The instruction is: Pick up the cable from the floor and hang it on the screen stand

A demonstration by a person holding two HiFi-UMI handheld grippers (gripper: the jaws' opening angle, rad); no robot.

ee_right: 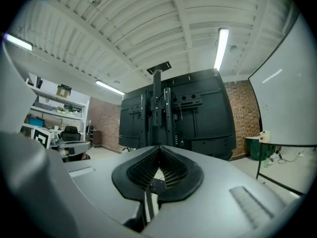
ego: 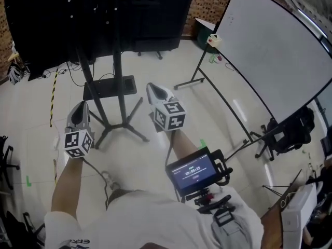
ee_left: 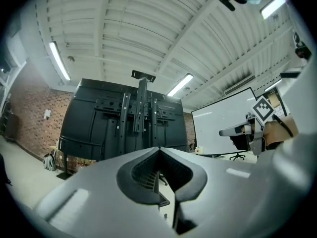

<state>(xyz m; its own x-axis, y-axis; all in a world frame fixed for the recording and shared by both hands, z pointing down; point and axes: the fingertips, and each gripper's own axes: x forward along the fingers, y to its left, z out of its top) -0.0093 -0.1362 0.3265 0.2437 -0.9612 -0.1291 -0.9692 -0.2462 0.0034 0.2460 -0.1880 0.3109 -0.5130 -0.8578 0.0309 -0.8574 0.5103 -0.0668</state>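
The big black screen (ego: pixel 98 14) sits on its stand, a black pole (ego: pixel 118 71) with spread legs (ego: pixel 124 126) on the pale floor. A thin black cable (ego: pixel 70 72) lies on the floor left of the stand, beside a yellow-and-black striped line (ego: pixel 52 100). Both grippers are held low in front of the stand and point at it. My left gripper (ego: pixel 80 109) is shut with nothing between its jaws, tips meeting (ee_left: pixel 158 150). My right gripper (ego: pixel 155 91) is also shut and empty (ee_right: pixel 159 148). The screen's back (ee_left: pixel 124 128) (ee_right: pixel 188 118) fills both gripper views.
A whiteboard (ego: pixel 275 51) on a black frame stands at the right, with a black chair (ego: pixel 290 131) below it. A green bin (ego: pixel 204 35) is at the back. A small monitor (ego: pixel 194 173) hangs at the person's chest. A light cord (ego: pixel 106 180) loops by the left arm.
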